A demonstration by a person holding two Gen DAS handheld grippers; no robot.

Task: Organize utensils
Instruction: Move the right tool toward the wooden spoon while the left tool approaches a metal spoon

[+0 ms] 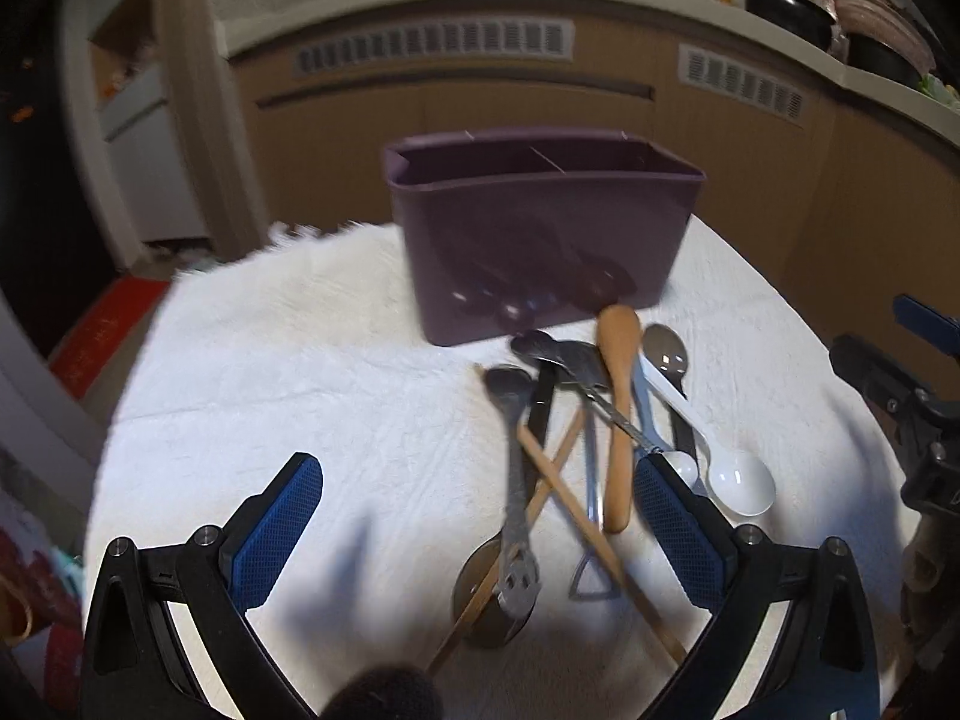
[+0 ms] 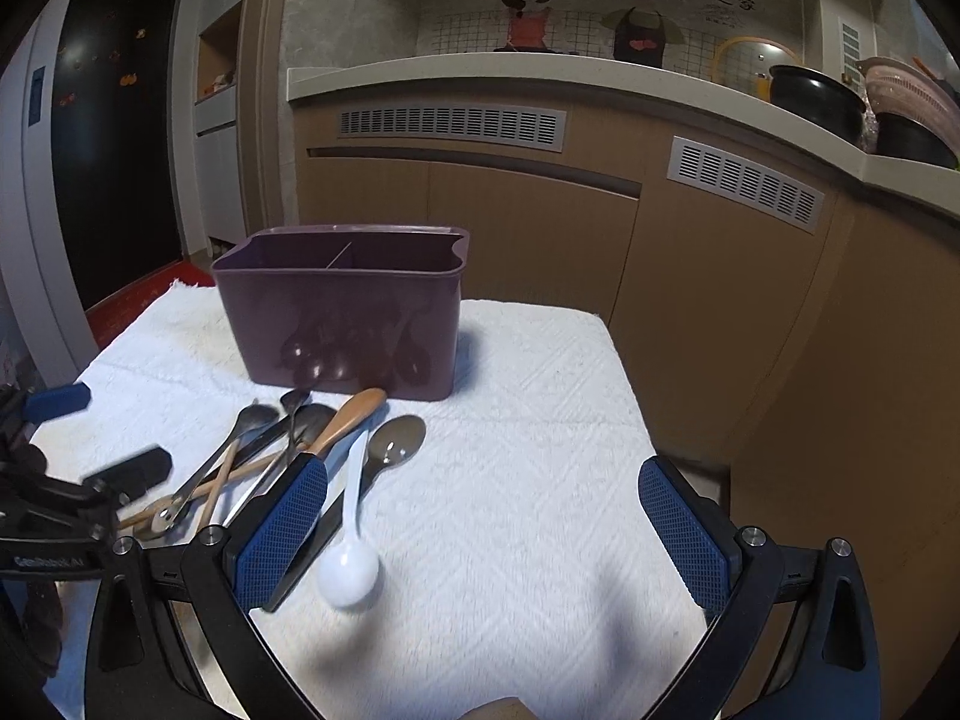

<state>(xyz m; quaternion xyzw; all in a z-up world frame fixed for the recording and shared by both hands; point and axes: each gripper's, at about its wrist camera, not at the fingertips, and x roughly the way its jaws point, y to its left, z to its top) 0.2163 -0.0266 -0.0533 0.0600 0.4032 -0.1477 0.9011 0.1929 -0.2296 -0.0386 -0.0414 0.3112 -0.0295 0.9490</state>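
Utensils piled, both grippers empty

Left wrist view: utensil pile (image 1: 576,450) lay on the white towel (image 1: 300,372), just in front of the purple caddy (image 1: 540,228). Left gripper (image 1: 480,516) was spread wide, holding nothing. Wooden spoon (image 1: 618,414) ran lengthwise toward the caddy; light, stiff, best gripped mid-handle. Chopsticks (image 1: 558,474) crossed; thin, likely slippery.

Right wrist view: right gripper (image 2: 483,528) was released too. White plastic spoon (image 2: 351,534) pointed its bowl away from the caddy (image 2: 342,312); light, take the handle.
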